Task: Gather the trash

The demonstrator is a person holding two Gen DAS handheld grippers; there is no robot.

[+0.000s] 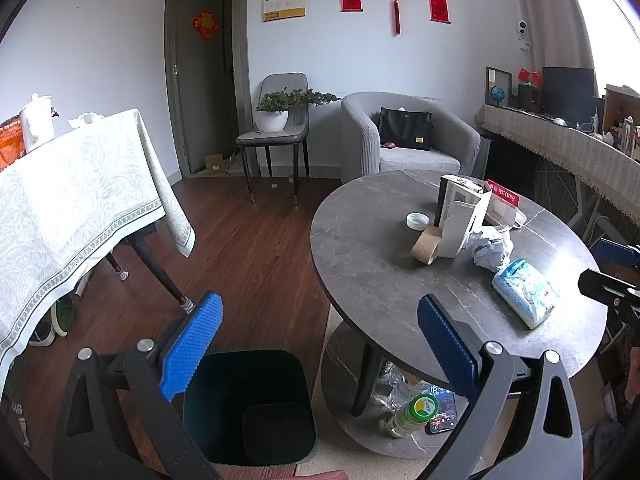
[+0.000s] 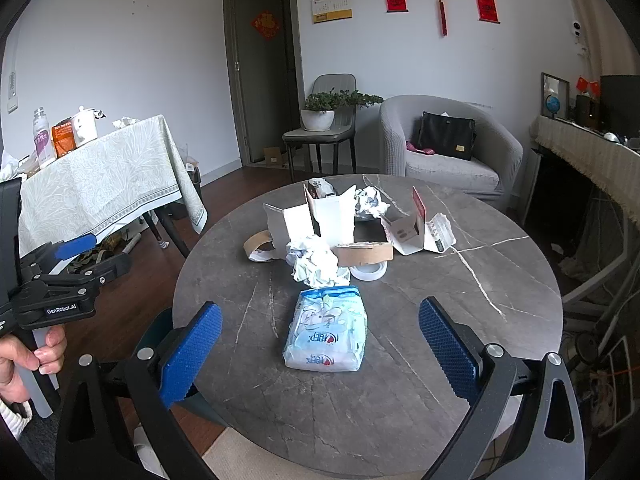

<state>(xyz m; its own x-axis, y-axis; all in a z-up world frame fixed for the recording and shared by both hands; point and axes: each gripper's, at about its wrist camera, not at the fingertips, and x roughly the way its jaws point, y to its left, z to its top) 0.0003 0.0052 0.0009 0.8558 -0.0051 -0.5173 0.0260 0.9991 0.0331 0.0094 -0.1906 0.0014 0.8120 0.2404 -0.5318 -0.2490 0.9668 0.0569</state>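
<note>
A round grey table (image 2: 400, 392) holds trash: a tissue pack (image 2: 327, 330), crumpled paper (image 2: 316, 264), cardboard tape rings (image 2: 364, 254), a white lid (image 1: 417, 221), open white boxes (image 2: 320, 216) and a red-edged package (image 2: 416, 224). The tissue pack (image 1: 524, 292) and crumpled paper (image 1: 490, 248) also show in the left wrist view. A dark bin (image 1: 248, 404) stands on the floor left of the table. My left gripper (image 1: 320, 344) is open and empty above the bin. My right gripper (image 2: 320, 352) is open and empty, straddling the tissue pack from above.
A cloth-covered table (image 1: 72, 208) with bottles stands to the left. A chair with a potted plant (image 1: 276, 114) and a grey armchair (image 1: 408, 144) stand at the back. A bottle (image 1: 412, 416) and a phone (image 1: 442, 410) lie on the table's lower shelf.
</note>
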